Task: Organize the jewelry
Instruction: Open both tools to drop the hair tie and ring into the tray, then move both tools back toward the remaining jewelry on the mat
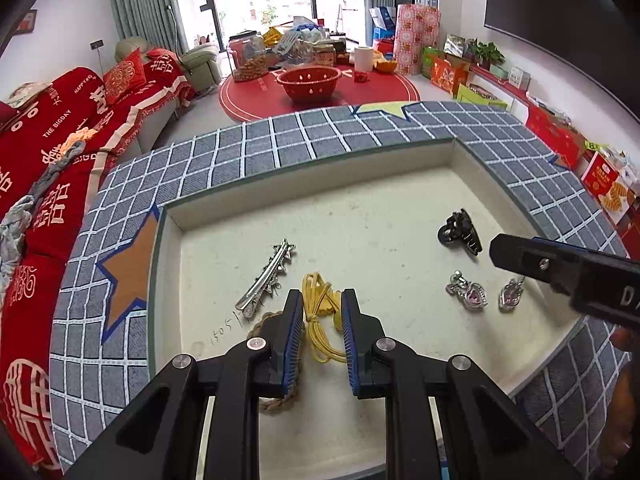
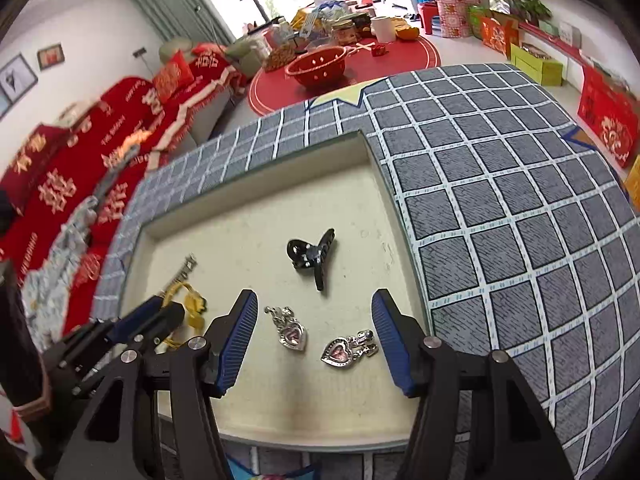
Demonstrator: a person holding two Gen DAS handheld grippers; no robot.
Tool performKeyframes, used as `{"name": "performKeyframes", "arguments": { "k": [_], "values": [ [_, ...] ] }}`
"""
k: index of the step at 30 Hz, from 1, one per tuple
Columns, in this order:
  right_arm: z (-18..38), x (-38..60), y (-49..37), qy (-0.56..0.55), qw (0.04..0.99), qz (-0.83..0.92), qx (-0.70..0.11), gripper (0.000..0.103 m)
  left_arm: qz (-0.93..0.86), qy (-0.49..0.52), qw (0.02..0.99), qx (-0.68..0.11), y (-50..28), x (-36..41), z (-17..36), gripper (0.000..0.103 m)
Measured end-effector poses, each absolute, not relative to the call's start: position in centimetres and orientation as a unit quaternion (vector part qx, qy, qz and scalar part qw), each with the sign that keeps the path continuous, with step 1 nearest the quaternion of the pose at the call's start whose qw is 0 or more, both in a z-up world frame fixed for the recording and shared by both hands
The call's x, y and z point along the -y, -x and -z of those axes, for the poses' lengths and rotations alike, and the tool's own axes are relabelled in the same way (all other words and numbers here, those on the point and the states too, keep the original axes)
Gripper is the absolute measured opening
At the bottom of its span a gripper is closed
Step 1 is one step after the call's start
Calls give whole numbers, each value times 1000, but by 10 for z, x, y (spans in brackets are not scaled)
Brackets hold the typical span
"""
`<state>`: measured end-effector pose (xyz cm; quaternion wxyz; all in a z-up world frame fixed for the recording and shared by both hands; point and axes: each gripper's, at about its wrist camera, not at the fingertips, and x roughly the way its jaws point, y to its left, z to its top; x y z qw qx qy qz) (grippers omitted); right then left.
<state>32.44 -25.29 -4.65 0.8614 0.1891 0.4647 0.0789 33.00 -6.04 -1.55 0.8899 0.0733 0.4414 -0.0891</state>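
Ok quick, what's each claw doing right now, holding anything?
Left claw: open, straddling the yellow cord, not clamped on it.
Right claw: open wide, holding nothing, above the two heart pendants.

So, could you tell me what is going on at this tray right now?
A person is sorting jewelry in a shallow tray. The left gripper straddles a yellow cord, jaws not closed on it. The right gripper hangs open above two heart pendants. A black claw clip and silver hair clip lie untouched.
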Motion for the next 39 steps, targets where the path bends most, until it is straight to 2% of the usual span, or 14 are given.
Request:
{"name": "performKeyframes", "arguments": {
  "k": [3, 6, 7, 8, 9, 11, 15, 18, 20, 27, 39],
  "values": [
    [34, 258, -315, -203, 866, -80, -450, 67, 89, -74, 895, -431, -325, 57, 7, 33],
    [22, 261, -305, -212, 869, -81, -440, 74, 89, -74, 902, -416, -315, 50, -3, 33],
    [18, 263, -300, -215, 870, -82, -436, 76, 87, -72, 904, -412, -310, 47, -7, 42],
    [15, 264, -296, -216, 872, -82, -432, 76, 86, -68, 906, -409, -307, 43, -10, 86],
    [11, 265, -289, -216, 873, -84, -429, 76, 82, -64, 909, -404, -304, 40, -13, 103],
    [6, 268, -283, -217, 874, -86, -426, 80, 76, -51, 923, -375, -291, 29, -24, 103],
    [-1, 271, -263, -227, 875, -88, -419, 81, 79, -64, 923, -371, -275, 20, -32, 103],
    [-6, 273, -247, -235, 877, -92, -410, 91, 77, -61, 924, -369, -259, 11, -34, 103],
    [-9, 274, -237, -235, 879, -91, -405, 103, 82, -49, 923, -374, -249, 4, -34, 103],
    [-16, 264, -198, -216, 895, -94, -380, 103, 99, -30, 915, -390, -210, -3, -20, 103],
    [27, 243, -124, -168, 866, -86, -462, 103, 88, -6, 888, -452, -186, -5, 26, 103]
  ]
}}
